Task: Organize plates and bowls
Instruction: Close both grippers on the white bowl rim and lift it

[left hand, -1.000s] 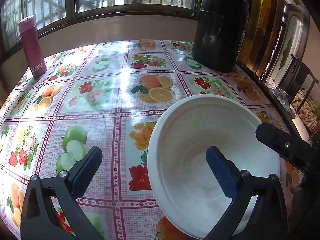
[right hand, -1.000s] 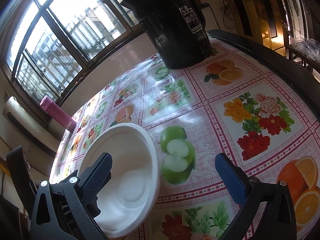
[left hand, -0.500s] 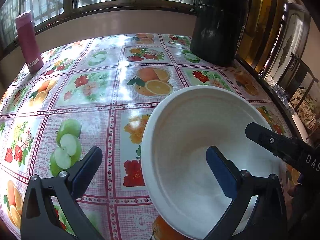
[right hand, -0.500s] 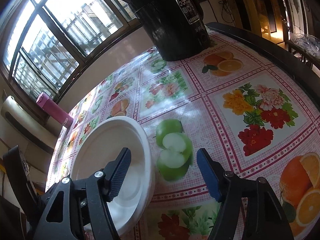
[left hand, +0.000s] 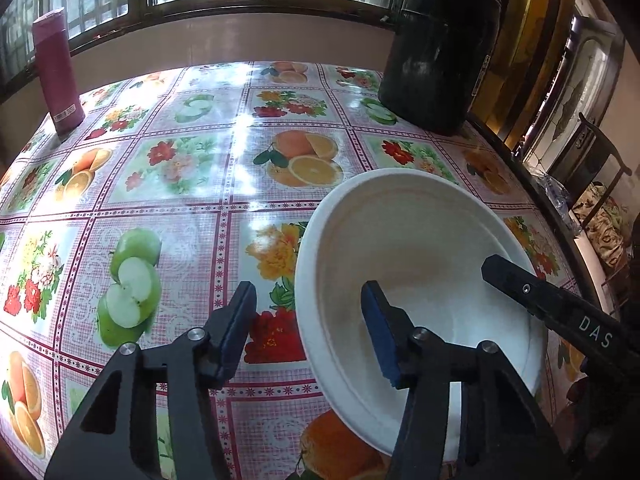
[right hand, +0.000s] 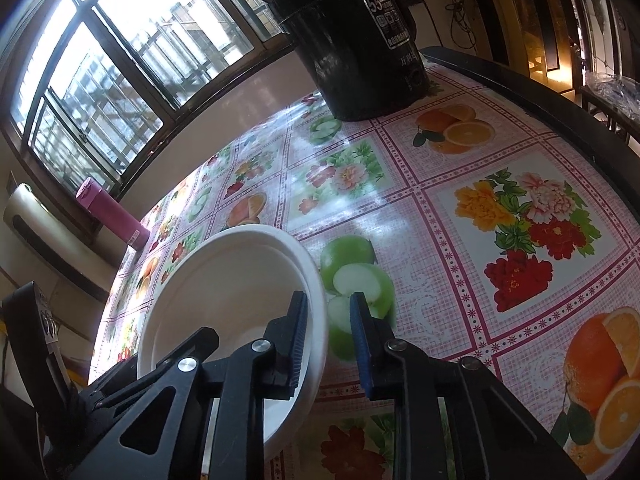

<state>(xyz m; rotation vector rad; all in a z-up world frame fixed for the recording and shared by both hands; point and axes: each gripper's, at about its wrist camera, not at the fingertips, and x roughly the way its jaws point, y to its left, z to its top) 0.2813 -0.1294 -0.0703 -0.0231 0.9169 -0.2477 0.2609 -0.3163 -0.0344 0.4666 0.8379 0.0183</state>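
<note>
- The white bowl (left hand: pixel 420 264) sits on the surface (left hand: pixel 192 184), on the flowered cloth, at the near right part and close to the right edge.
- The right tongs (right hand: pixel 328 336) straddle the bowl's rim on its right side: one finger is inside the bowl, the other outside over the printed apple. A narrow gap is seen on both sides of the rim, so they are nearly together but, as I judge, not yet clamped.
- The left tongs (left hand: pixel 308 332) straddle the opposite rim, with one finger inside the bowl and one outside, and they stand wider apart.
- The bowl is round, so no long axis matters; the right tongs are the nearer to a firm hold.
- Free room lies to the left and toward the window. The black kettle (right hand: pixel 352 36) stands at the far right, well apart, and the pink bottle (left hand: pixel 56 72) at the far left.
- No plates or other bowls are in view.
</note>
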